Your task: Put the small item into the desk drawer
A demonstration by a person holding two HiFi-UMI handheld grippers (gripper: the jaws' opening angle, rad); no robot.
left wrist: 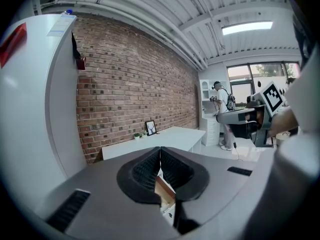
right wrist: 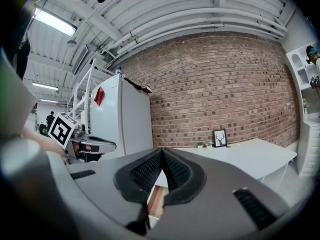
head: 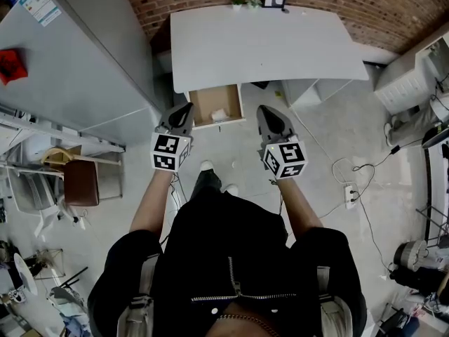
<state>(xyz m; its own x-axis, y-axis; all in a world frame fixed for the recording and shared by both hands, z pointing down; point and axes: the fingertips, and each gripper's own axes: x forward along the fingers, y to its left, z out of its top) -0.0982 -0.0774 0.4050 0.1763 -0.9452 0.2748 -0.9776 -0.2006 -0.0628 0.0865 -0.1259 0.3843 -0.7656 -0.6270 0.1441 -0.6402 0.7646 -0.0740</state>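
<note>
Facing the white desk [head: 266,48], its drawer [head: 203,104] open under the front-left corner, left gripper [head: 185,109] and right gripper [head: 266,110] hover empty, jaws pressed together, with the small item [head: 219,114] inside; placement appears complete, and the drawer likely needs pushing closed.

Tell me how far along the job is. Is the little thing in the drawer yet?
Done, it seems: a small whitish item lies inside the open wood-brown drawer of the white desk. In hand: nothing. The left hand-held gripper and the right hand-held gripper are both shut and empty, held near the drawer's front. Left: the drawer stands open, so pushing it closed is probably all that remains.
</note>
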